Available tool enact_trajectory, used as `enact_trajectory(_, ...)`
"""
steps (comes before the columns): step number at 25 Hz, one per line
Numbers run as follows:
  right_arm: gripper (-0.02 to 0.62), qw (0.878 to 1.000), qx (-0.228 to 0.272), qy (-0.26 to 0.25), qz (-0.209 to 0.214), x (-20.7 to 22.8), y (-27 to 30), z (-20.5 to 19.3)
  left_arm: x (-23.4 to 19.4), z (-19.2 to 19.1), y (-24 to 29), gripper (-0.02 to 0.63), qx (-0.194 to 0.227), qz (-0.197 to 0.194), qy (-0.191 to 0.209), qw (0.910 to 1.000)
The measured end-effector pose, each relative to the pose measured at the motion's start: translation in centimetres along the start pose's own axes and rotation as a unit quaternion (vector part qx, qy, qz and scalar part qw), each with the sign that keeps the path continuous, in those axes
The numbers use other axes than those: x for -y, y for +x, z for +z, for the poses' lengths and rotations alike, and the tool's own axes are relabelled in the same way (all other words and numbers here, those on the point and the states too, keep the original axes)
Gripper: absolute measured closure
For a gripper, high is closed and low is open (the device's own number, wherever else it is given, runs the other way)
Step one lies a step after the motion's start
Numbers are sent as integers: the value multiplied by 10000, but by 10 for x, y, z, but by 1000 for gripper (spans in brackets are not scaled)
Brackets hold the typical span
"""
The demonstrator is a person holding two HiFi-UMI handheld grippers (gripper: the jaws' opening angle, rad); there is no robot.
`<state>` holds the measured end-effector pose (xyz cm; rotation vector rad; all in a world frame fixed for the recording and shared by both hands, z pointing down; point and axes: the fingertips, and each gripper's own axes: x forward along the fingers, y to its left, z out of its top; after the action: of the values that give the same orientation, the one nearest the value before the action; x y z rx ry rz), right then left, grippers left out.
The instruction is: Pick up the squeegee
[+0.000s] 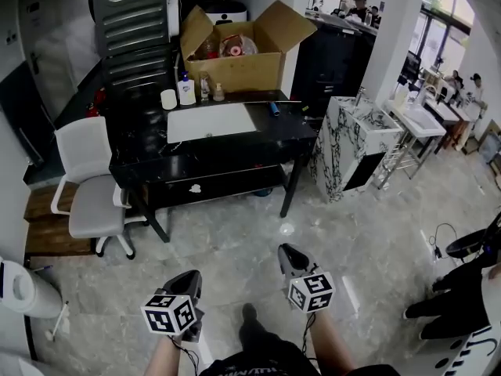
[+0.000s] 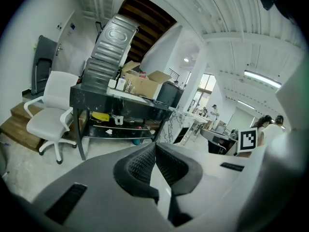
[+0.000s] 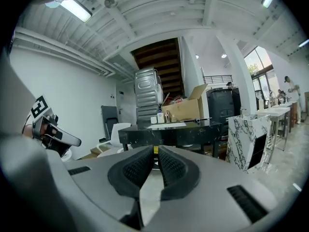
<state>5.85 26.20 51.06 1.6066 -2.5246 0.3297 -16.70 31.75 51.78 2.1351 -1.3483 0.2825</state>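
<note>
No word, number or brand can be read anywhere. The nearest thing to a sign is the black-and-white square pattern on the faces of the marker cube (image 1: 171,313) on the left gripper (image 1: 190,277), and of the second cube (image 1: 311,291) on the right gripper (image 1: 287,252). These are coded blocks, not letters. One such square also shows near the right edge of the left gripper view, and another near the left edge of the right gripper view. The white bottle (image 1: 186,92) near the far left corner of the black table (image 1: 227,163) bears a label too small to read. Pale print on the person's dark clothing (image 1: 262,363) is too blurred to make out.
</note>
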Motion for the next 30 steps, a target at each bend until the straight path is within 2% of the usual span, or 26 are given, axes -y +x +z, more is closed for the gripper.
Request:
enact_trajectory(6,537,9999,79,49,-67,78,57,37,10,59,83,586,-2,9,55,10000)
enact_trajectory(13,537,9998,189,58,-79,155,108,68,25,104,163,586,99,46,84,9999)
enact_trajectory(23,537,9994,-34,331,-42,198,163,68,11,147,222,586,29,121,147,9998)
enact_trajectory(30,537,9992,-133,373,-114,225,224,73,-21,184,281,586,15,50,141,9999)
